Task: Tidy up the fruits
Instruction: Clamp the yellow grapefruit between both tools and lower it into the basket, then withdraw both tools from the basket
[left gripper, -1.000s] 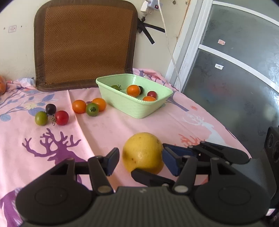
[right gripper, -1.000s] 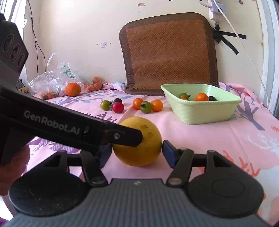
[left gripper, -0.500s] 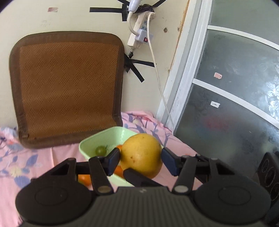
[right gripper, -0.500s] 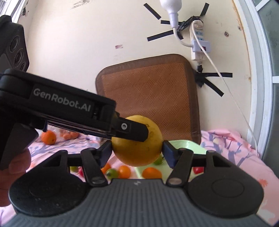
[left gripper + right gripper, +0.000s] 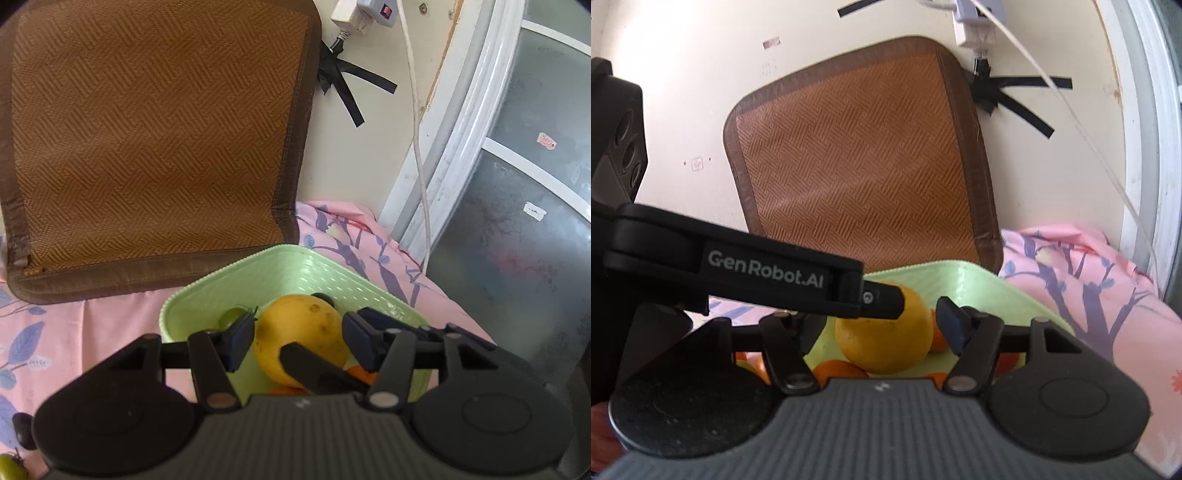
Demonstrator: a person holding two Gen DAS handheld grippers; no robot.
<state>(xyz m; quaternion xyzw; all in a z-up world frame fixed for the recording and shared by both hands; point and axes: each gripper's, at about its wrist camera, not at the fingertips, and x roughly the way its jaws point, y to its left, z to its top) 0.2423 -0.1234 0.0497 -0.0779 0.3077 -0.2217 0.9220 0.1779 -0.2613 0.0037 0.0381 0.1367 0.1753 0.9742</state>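
A large yellow grapefruit (image 5: 301, 332) sits between the fingers of both grippers, over the inside of the light green basket (image 5: 291, 269). My left gripper (image 5: 299, 338) has its pads beside the fruit with small gaps. My right gripper (image 5: 886, 325) also brackets the grapefruit (image 5: 882, 339), its right pad slightly off the fruit. The left gripper's finger crosses in front of the fruit in the right wrist view. Small orange tomatoes (image 5: 834, 369) and a green one (image 5: 231, 317) lie in the basket (image 5: 979, 288) under and beside the fruit.
A brown woven mat (image 5: 147, 140) leans on the wall behind the basket. A white cable (image 5: 417, 147) hangs from a power strip. A glass door (image 5: 517, 221) stands at the right. A dark tomato (image 5: 22, 430) and a green tomato (image 5: 11, 469) lie on the pink cloth at lower left.
Both grippers carried the grapefruit from the cloth up and forward to the basket. They now hold it low inside the basket, and the jaws have opened slightly around it.
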